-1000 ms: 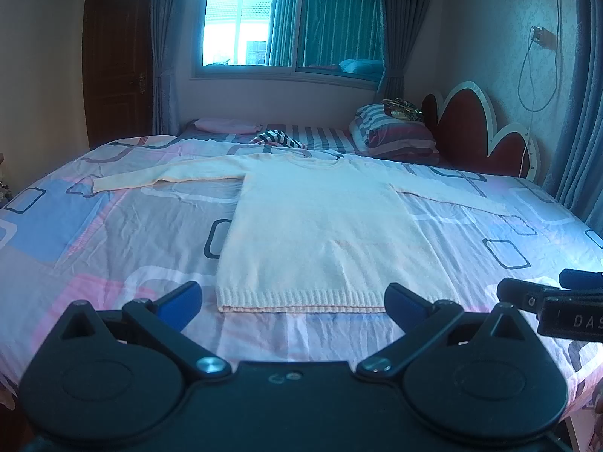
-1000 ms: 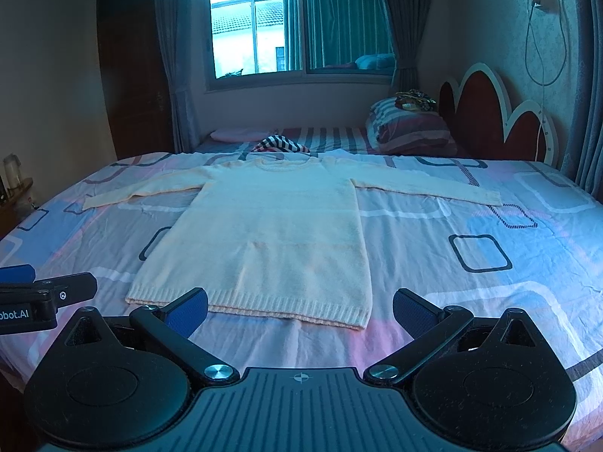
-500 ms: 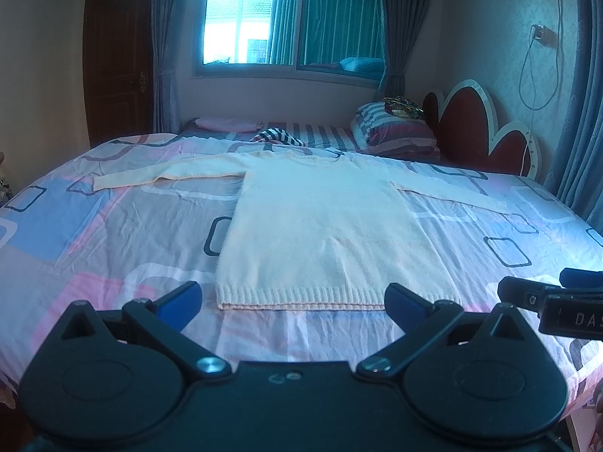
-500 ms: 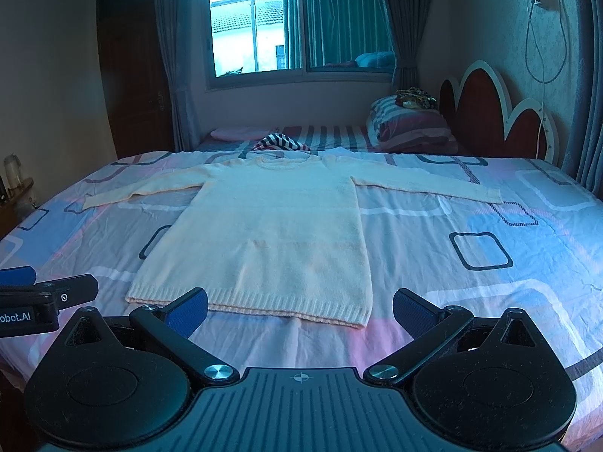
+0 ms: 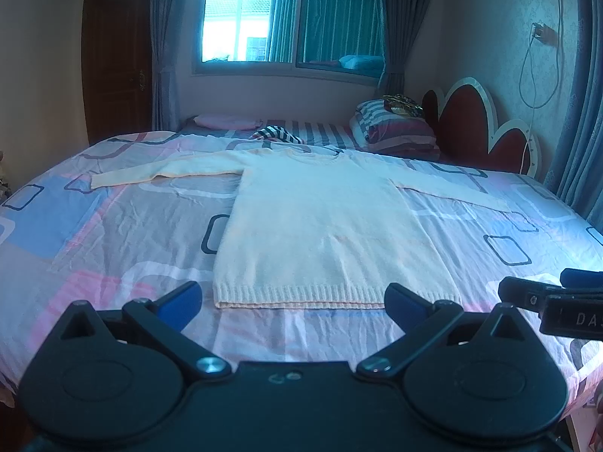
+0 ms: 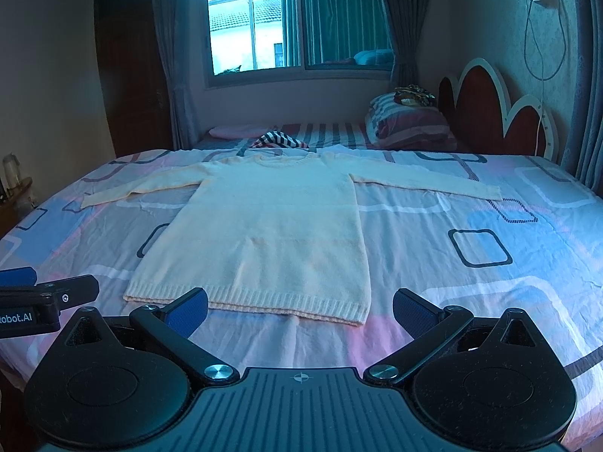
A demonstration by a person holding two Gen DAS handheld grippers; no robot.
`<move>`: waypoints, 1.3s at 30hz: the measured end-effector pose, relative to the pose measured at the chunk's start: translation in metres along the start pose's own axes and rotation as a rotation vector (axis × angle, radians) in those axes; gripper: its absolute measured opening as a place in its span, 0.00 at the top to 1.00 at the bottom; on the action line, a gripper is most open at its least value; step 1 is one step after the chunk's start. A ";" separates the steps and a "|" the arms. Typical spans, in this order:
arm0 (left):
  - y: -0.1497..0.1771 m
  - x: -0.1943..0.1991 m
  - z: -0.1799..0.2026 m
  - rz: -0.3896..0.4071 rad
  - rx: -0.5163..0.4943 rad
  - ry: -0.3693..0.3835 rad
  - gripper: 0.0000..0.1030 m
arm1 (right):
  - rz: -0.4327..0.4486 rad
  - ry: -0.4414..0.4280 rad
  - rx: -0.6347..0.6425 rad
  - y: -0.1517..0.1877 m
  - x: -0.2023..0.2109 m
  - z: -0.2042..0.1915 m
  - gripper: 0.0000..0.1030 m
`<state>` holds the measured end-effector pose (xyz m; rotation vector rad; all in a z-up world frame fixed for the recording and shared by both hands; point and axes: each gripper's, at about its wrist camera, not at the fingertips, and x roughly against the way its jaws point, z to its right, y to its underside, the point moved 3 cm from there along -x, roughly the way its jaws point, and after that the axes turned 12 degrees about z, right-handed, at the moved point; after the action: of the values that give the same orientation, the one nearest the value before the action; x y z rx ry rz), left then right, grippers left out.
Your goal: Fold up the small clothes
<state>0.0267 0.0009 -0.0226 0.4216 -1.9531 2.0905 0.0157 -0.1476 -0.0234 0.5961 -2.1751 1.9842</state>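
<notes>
A cream knit sweater (image 5: 324, 226) lies flat on the bed, front up, hem toward me and both sleeves spread out sideways. It also shows in the right wrist view (image 6: 271, 229). My left gripper (image 5: 292, 303) is open and empty, held just short of the hem's middle. My right gripper (image 6: 301, 312) is open and empty, just short of the hem's right part. Each gripper's side shows in the other's view: the right gripper (image 5: 557, 301) at the right edge, the left gripper (image 6: 41, 297) at the left edge.
The bed (image 5: 124, 233) has a pink, blue and white patterned cover. A striped garment (image 5: 277, 133) lies beyond the collar. Striped pillows (image 5: 395, 132) rest against a red headboard (image 5: 478, 128) at the far right. A window and curtains stand behind.
Almost nothing has changed. Both grippers stay open in front of the hem, with only a slight drift of the views.
</notes>
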 end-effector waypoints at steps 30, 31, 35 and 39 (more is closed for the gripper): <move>-0.065 -0.161 0.044 0.004 -0.087 0.051 0.00 | 0.027 0.097 -0.057 -0.064 -0.137 0.075 0.00; -0.066 -0.167 0.045 0.000 -0.091 0.051 0.00 | 0.025 0.101 -0.062 -0.066 -0.143 0.080 0.00; -0.068 -0.193 0.047 -0.016 -0.106 0.042 0.00 | 0.012 0.117 -0.076 -0.069 -0.170 0.095 0.00; -0.070 -0.219 0.048 -0.033 -0.112 0.047 0.00 | -0.005 0.138 -0.094 -0.071 -0.197 0.110 0.00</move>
<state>0.2577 -0.0389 -0.0363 0.3761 -2.0102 1.9424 0.2403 -0.2208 -0.0419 0.4376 -2.1665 1.8495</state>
